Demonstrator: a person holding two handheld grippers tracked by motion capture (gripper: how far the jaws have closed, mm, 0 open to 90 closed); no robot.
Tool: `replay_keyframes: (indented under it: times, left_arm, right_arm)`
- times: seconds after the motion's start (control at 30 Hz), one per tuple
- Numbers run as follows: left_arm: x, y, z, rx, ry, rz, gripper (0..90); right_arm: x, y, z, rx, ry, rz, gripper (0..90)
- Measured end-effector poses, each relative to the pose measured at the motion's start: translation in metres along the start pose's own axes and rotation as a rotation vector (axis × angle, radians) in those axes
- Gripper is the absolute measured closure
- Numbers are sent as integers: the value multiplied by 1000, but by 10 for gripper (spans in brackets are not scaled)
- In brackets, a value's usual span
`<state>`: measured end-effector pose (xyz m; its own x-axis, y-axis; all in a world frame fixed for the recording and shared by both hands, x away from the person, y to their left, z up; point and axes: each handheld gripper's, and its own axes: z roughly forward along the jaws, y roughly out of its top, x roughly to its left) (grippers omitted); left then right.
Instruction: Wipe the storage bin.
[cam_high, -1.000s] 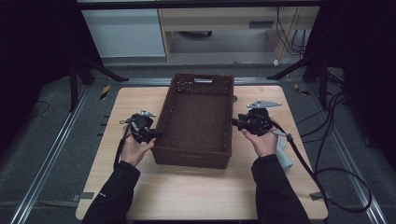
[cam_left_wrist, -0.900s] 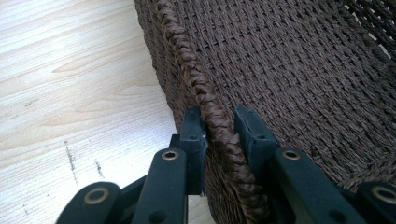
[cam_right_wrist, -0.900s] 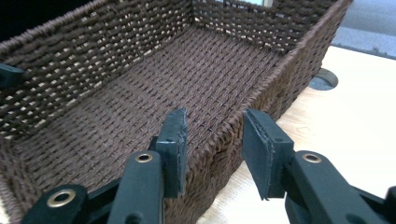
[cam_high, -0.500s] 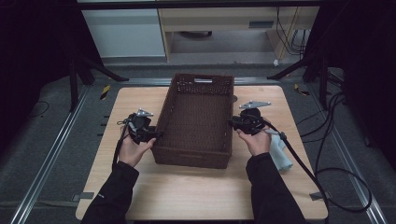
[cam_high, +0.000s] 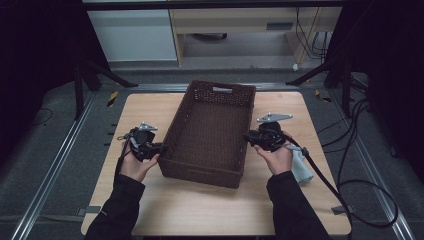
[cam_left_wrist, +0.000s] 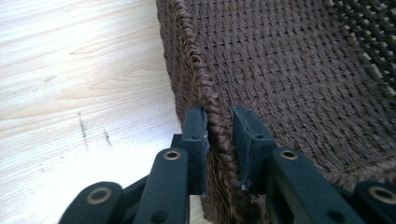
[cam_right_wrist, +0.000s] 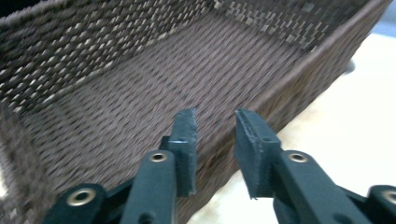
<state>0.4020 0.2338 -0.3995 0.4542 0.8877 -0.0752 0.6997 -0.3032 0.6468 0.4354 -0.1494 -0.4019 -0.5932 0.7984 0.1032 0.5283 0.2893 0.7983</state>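
A dark brown woven basket (cam_high: 222, 86) lies lengthwise in the middle of the wooden table, with nothing inside it. My left gripper (cam_high: 162, 147) is at its left wall near the front corner. In the left gripper view the jaws (cam_left_wrist: 219, 126) have just been closing and now pinch the braided rim (cam_left_wrist: 201, 79) between the pads. My right gripper (cam_high: 246, 137) is at the basket's right wall. Its jaws (cam_right_wrist: 215, 126) have just been opening and stand apart over the rim (cam_right_wrist: 308, 60), with no pad touching it.
A light blue cloth (cam_high: 302, 169) lies on the table (cam_high: 150, 107) by the right hand. Thick black cables (cam_high: 350, 170) trail off the table's right side to the floor. Metal rails (cam_high: 65, 150) flank the table, and a white cabinet (cam_high: 135, 35) stands beyond it.
The basket's far end has swung slightly to the right. The left hand has shifted a little toward the near left with the rim. The right hand has stayed almost in place.
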Motion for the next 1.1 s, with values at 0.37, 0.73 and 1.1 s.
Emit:
replay_keyframes:
  times: [0.37, 0.73, 1.1]
  left_arm:
    - [8, 3, 5, -48, 55, 1, 728]
    - [5, -5, -11, -57, 80, 21, 668]
    - [15, -1, 1, -42, 95, -21, 789]
  right_arm:
    - [-16, 8, 21, -10, -50, 25, 673]
    - [-1, -1, 9, 3, -55, 18, 684]
    - [-13, 8, 5, -34, -83, 26, 603]
